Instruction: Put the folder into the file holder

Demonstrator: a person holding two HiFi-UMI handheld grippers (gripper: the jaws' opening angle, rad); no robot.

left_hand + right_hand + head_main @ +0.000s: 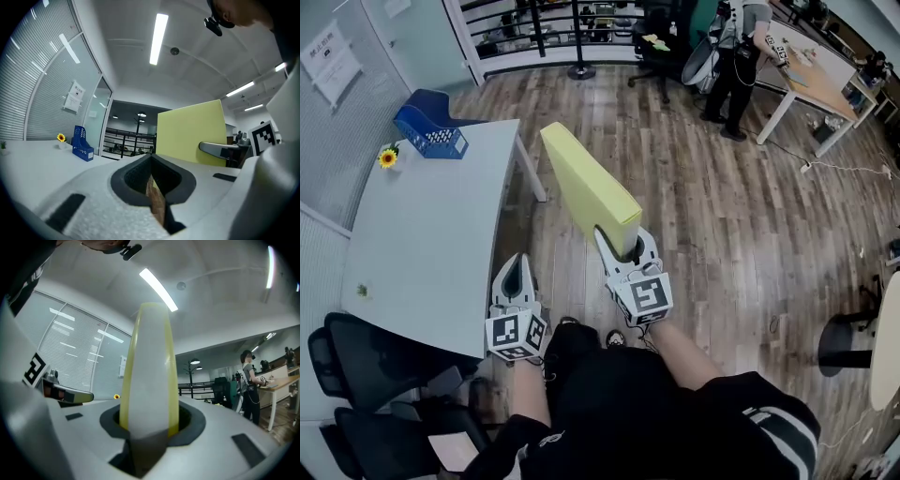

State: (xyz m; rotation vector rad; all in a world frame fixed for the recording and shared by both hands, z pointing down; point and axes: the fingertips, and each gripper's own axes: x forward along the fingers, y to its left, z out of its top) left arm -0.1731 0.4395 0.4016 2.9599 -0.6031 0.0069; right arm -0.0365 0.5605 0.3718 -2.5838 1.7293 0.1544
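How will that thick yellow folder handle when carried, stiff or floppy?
Probably stiff: the thick yellow folder juts straight from the right gripper without sagging. Likely light, since one end grip holds it up. Standing on edge, it might tip outside the blue file holder.

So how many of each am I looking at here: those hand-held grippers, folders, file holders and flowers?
Grippers: 2, the left gripper and the right gripper
Folders: 1, the yellow folder clamped in the right gripper
File holders: 1, the blue file holder on the table
Flowers: 1, the sunflower beside it
Total: 5
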